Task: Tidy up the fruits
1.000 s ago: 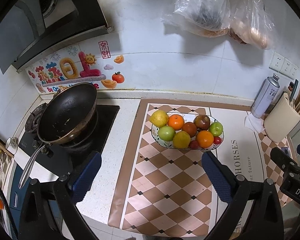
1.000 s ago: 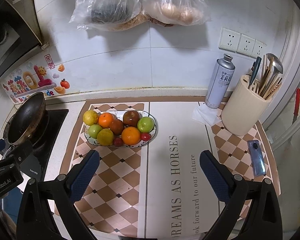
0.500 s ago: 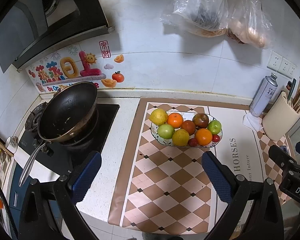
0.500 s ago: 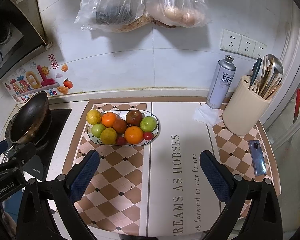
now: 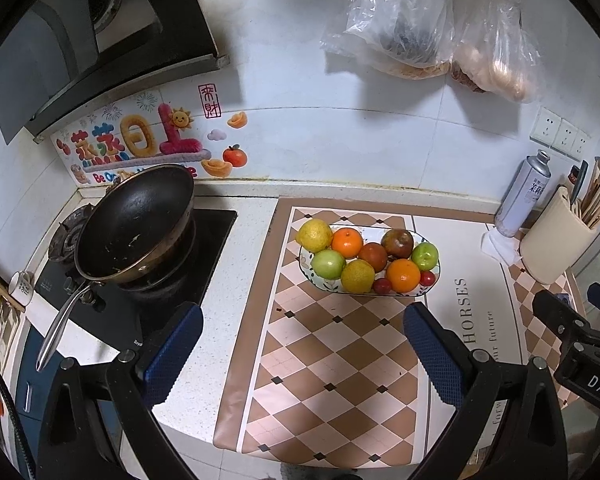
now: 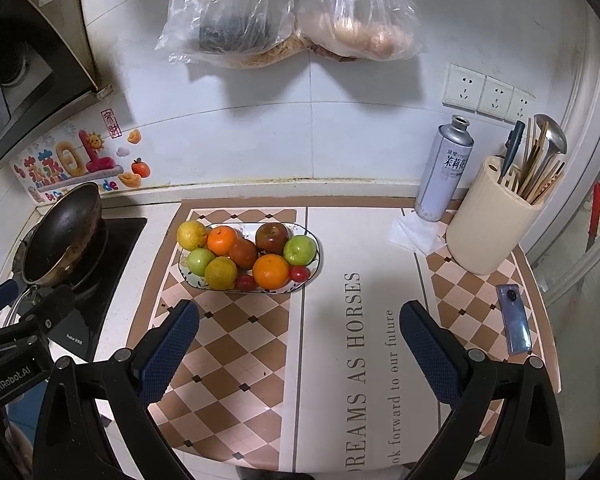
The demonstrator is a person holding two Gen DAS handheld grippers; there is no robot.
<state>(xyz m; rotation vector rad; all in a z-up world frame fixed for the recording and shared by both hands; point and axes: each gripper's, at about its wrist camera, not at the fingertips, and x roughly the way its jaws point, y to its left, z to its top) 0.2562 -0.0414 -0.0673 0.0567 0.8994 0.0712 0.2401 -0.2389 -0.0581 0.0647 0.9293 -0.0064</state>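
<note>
Left gripper [image 5: 302, 344] and right gripper [image 6: 300, 336]: jaws wide, empty, blue textured pads, above the worktop [image 5: 236, 264]. Checked mat [image 6: 228, 344], smooth, brown and cream. Fruit plate [image 6: 314, 268]: oval, patterned ceramic, on the mat's far end; glossy oranges, green apples, yellow citrus, small red fruits, heaped and touching. Left: dark round pan [image 5: 134, 224]. Right: metal can [image 6: 446, 170], cream utensil holder [image 6: 486, 232].
</note>
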